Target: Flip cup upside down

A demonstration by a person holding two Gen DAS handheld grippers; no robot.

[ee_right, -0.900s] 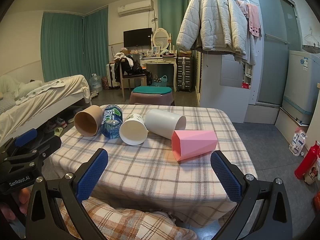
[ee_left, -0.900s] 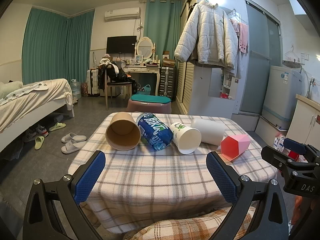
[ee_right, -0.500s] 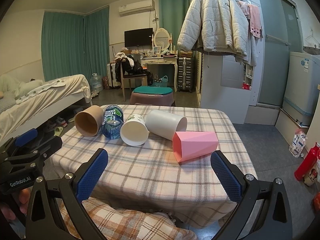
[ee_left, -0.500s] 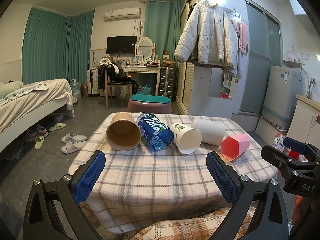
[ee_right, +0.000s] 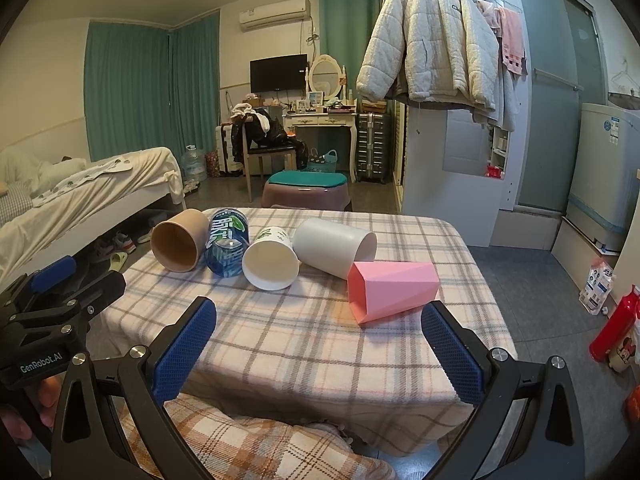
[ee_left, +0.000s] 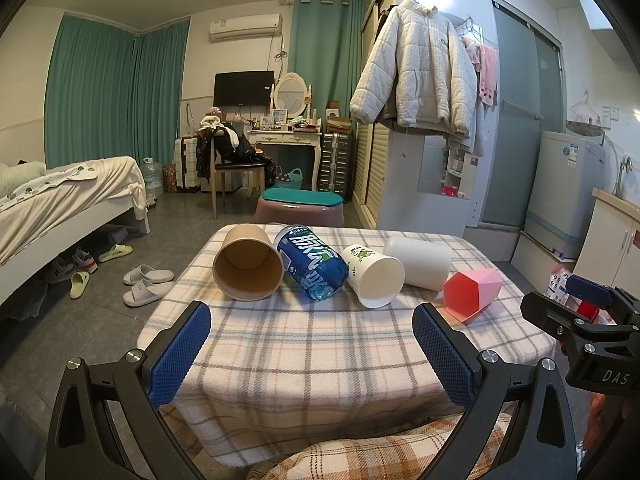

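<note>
Left gripper (ee_left: 312,344) and right gripper (ee_right: 320,340), both level, held side by side short of the table's near edge (ee_right: 312,384); jaws of each spread wide, blue pads (ee_left: 180,354) facing inward, nothing between them.

The blue can (ee_right: 226,247) hides part of the brown paper cup (ee_right: 178,240), the white cup (ee_right: 334,246) sits partly behind the pink cup (ee_right: 394,290), and the desk (ee_right: 280,340) near edge is cut off by a plaid blanket (ee_right: 256,444).
</note>
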